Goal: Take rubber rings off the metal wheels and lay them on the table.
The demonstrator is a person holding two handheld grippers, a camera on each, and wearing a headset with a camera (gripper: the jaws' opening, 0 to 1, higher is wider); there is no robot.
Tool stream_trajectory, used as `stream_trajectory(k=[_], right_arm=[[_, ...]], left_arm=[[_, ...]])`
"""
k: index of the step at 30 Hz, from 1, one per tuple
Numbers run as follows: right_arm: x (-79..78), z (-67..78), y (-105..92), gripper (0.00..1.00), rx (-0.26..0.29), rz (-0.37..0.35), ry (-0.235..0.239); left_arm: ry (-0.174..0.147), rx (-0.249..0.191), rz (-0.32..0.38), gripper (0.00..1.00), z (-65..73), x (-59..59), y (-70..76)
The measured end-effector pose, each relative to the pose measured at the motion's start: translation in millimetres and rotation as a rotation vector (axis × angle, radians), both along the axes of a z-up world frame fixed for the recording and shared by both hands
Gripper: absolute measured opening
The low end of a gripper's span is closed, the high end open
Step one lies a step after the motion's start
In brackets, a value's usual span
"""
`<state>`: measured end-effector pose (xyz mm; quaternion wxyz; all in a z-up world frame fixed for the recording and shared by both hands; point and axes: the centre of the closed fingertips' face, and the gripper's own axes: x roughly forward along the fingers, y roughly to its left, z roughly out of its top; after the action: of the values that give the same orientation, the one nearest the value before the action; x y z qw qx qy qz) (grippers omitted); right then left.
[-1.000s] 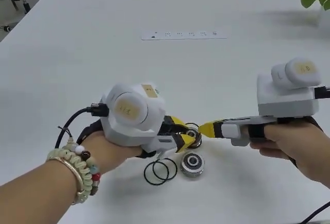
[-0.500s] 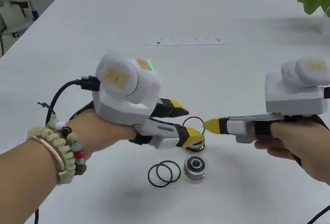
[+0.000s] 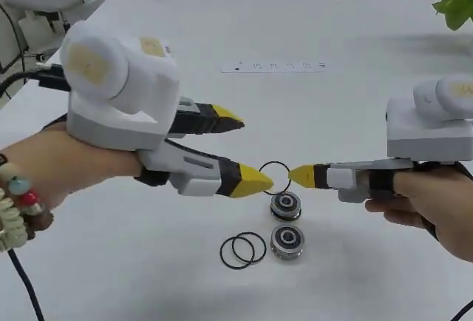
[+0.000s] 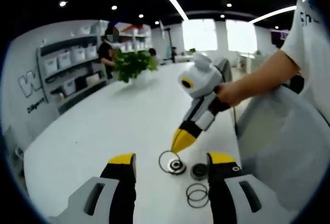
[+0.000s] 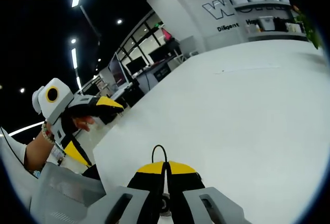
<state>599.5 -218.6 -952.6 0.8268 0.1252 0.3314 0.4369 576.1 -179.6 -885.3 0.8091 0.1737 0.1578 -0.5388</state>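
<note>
Thin black rubber ring (image 3: 276,163) is pinched in the closed right tool (image 3: 297,175), just above the far small metal wheel (image 3: 285,205); it looks peeled free. Left tool (image 3: 240,151) gapes open, holding nothing. Next: lay it by the two loose black rings (image 3: 242,250) on the white tabletop (image 3: 355,77), then let go.

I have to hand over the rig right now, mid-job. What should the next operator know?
Left gripper: open, empty, raised over the table.
Right gripper: shut on a rubber ring, held just above the far wheel; I cannot tell if it is fully clear of it.
Near wheel lies beside two rings already on the table.
Left to do: lay the held ring down, then check both wheels for more rings.
</note>
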Motion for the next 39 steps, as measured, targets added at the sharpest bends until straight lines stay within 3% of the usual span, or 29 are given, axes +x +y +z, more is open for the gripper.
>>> stream_trajectory(k=[2, 5, 8, 13, 23, 29, 34, 39], right_arm=[[-3.0, 1.5, 3.6, 0.00, 0.003, 0.012, -0.001], [-8.4, 3.1, 9.9, 0.00, 0.010, 0.038, 0.001], [-12.9, 3.0, 15.4, 0.00, 0.012, 0.060, 0.005], [-21.1, 0.6, 22.6, 0.00, 0.011, 0.098, 0.017], [-35.2, -12.4, 31.7, 0.00, -0.026, 0.162, 0.046], [-46.0, -23.1, 37.4, 0.00, -0.060, 0.208, 0.064], [-50.4, -33.0, 38.4, 0.00, -0.094, 0.242, 0.065], [-54.9, -42.1, 40.0, 0.00, -0.132, 0.276, 0.064]], left_arm=[[-0.012, -0.005, 0.012, 0.59, 5.1, -3.7, 8.8], [0.005, -0.027, 0.024, 0.65, 11.8, -13.1, 20.9], [-0.002, -0.034, 0.039, 0.69, 15.5, -20.9, 31.5], [-0.002, -0.044, 0.074, 0.73, 15.1, -36.1, 42.8], [0.037, -0.073, 0.144, 0.83, -1.9, -55.0, 66.7], [0.075, -0.086, 0.195, 0.85, -20.8, -62.9, 81.0], [0.094, -0.047, 0.231, 0.87, -38.4, -68.7, 93.3], [0.118, -0.049, 0.247, 0.87, -46.4, -74.8, 97.2]])
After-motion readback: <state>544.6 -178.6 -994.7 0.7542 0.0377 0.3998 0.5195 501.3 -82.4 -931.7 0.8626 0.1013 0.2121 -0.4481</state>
